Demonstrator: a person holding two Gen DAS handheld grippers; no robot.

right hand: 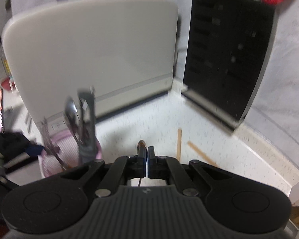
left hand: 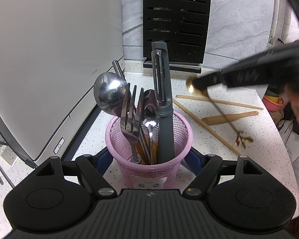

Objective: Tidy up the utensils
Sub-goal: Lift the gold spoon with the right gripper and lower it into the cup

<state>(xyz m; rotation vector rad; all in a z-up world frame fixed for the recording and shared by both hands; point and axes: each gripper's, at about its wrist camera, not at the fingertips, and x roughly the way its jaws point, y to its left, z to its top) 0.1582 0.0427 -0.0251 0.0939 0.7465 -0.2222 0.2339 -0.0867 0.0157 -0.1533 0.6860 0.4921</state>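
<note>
A pink mesh cup (left hand: 149,165) stands on the counter between my left gripper's blue fingers (left hand: 103,159), which close on its sides. It holds a ladle (left hand: 109,93), a fork (left hand: 132,111), spoons and a grey peeler (left hand: 162,99). My right gripper (left hand: 199,85) hovers over the counter to the right, shut on a gold fork (left hand: 223,115) that hangs down, blurred. In the right wrist view the right gripper (right hand: 147,155) is shut on the gold utensil's end (right hand: 141,145), and the pink cup (right hand: 53,157) is at the lower left.
Two wooden chopsticks (left hand: 219,100) and a wooden spatula (left hand: 229,117) lie on the speckled counter (left hand: 259,149). A white appliance (left hand: 49,59) stands at left and a black slotted rack (left hand: 175,20) at the back wall. The counter edge curves at right.
</note>
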